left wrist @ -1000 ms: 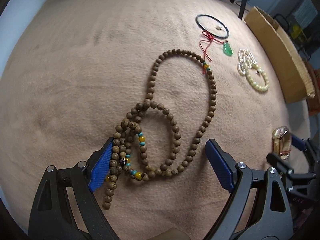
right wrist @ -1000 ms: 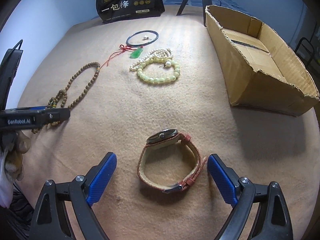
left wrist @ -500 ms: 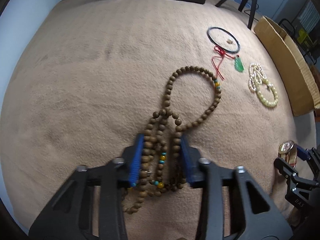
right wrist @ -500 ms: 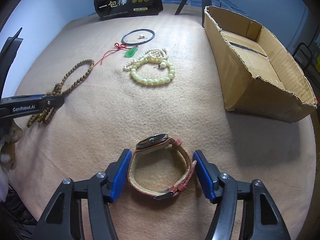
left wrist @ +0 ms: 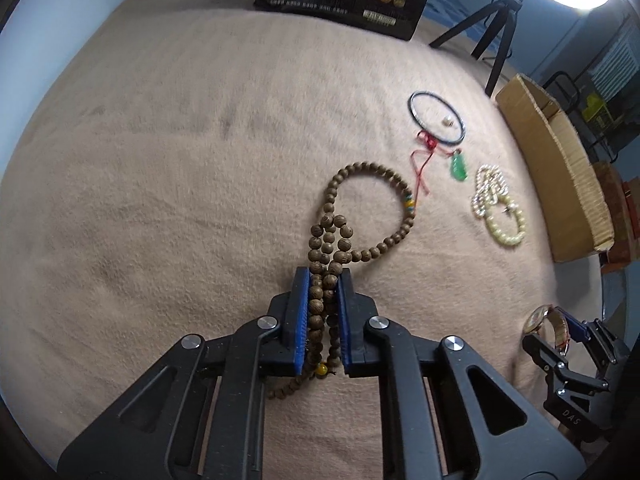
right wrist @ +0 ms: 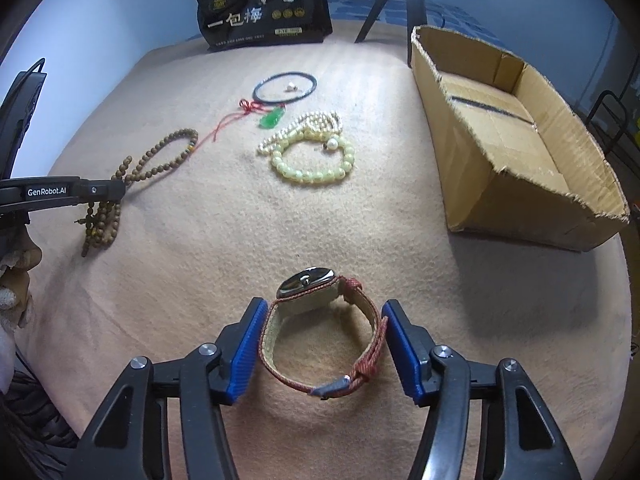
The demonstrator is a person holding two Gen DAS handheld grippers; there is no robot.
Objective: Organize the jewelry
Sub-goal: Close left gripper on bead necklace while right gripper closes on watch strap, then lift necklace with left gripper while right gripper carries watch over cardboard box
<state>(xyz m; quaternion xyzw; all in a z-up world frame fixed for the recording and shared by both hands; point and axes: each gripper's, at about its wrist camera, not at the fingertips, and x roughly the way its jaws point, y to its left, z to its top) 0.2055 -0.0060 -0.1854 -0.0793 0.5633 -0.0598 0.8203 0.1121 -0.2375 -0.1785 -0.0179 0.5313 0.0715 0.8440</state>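
My left gripper is shut on the bunched strands of a long brown wooden bead necklace; its far loop trails on the tan cloth. The same necklace shows at the left of the right wrist view, under the left gripper. My right gripper has its blue pads touching both sides of a red-strapped wristwatch that stands on the cloth. The watch and the right gripper also show at the lower right of the left wrist view.
An open cardboard box lies at the right. A black bangle, a green pendant on red cord, a pearl strand and a pale green bead bracelet lie mid-cloth. A black bag and tripod legs stand behind.
My left gripper closed on the wooden bead necklace and pulled its loops together. My right gripper closed from wide open until its pads touch the watch strap.
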